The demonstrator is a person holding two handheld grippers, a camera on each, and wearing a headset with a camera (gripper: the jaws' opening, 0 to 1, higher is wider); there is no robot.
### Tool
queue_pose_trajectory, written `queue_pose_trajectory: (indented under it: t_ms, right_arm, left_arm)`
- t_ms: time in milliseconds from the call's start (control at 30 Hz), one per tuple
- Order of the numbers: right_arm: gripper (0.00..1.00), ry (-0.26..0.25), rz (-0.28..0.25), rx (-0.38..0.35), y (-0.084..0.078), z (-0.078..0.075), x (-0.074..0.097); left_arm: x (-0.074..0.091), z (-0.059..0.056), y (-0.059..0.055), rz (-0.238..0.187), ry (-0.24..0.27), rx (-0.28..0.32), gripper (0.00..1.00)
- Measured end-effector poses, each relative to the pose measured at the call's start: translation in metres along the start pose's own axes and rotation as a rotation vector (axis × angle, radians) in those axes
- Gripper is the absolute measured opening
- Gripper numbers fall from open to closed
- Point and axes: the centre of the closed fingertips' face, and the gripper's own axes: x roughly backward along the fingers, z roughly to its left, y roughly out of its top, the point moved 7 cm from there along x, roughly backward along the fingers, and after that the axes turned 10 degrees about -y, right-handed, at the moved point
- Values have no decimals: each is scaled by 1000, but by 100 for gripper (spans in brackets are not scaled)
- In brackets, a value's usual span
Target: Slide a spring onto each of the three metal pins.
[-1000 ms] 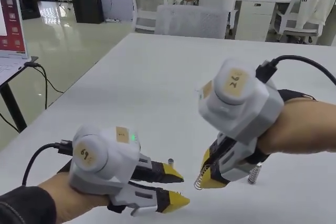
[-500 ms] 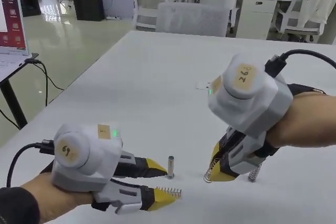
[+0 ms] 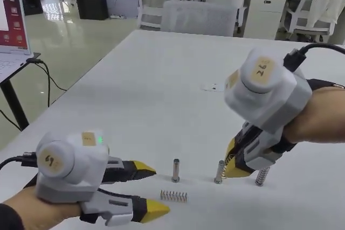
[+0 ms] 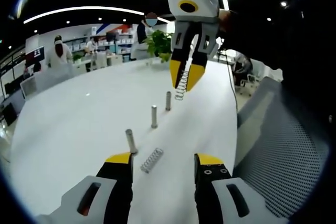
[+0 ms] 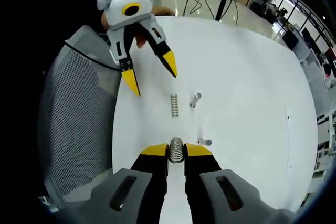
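Seen from the head view, a round sticker on the white housing of the left gripper carries a handwritten number that reads as "69". A second sticker on top of the right gripper reads "26". The laptop screen at the left edge shows red and white lines too small to read

Bright ceiling light, soft shadows, sharp, fisheye-warped edges.
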Motion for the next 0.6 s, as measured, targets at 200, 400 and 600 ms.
queue_pose_trajectory:
  t_ms: [200,400,600]
  right_arm:
    - [8,-19,10,4,-2,-7,1]
    - [8,-45,27,11,-4,-16,2]
    - [8,-63,43,13,-7,-27,-2]
  left_arm:
    - [-1,-1,-2,-10,15,15,47]
    - [-2,-2,-2,-17,23,23,51]
    - [-4,-3,-1,-23,25,22,55]
